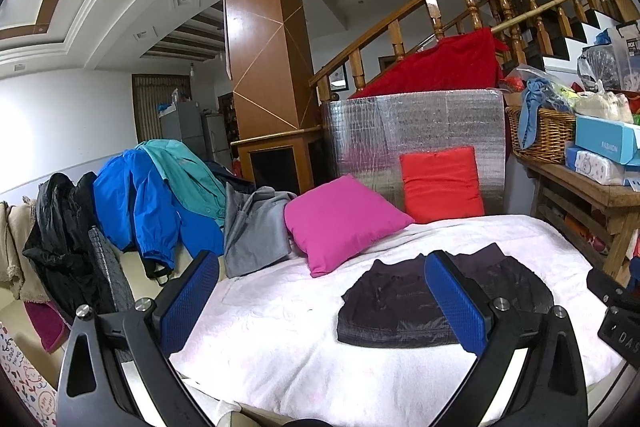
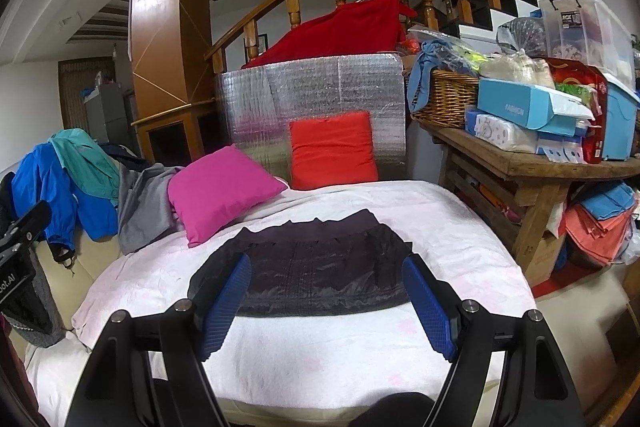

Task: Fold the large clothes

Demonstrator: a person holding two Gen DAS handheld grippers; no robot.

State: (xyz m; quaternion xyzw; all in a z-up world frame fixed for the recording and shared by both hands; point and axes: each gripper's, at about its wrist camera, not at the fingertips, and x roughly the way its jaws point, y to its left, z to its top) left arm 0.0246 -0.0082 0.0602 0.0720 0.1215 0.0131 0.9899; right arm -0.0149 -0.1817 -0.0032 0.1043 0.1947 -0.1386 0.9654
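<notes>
A dark quilted jacket [image 2: 316, 267], folded into a flat rectangle, lies on the white blanket [image 2: 304, 347] that covers the bed. My right gripper [image 2: 326, 267] hangs open just short of the jacket's near edge, nothing between its blue pads. In the left wrist view the same jacket [image 1: 384, 307] lies right of centre. My left gripper [image 1: 320, 267] stands open too, its right pad in front of the jacket and its left pad over the blanket's left edge. The other gripper's black body [image 1: 616, 307] shows at the right.
A magenta cushion [image 2: 220, 187] and a red cushion [image 2: 332, 151] sit at the bed's far end against a silver foil panel [image 2: 312, 95]. Blue, teal, grey and black clothes [image 1: 160, 203] hang in a pile at the left. A cluttered wooden bench [image 2: 532, 163] stands at the right.
</notes>
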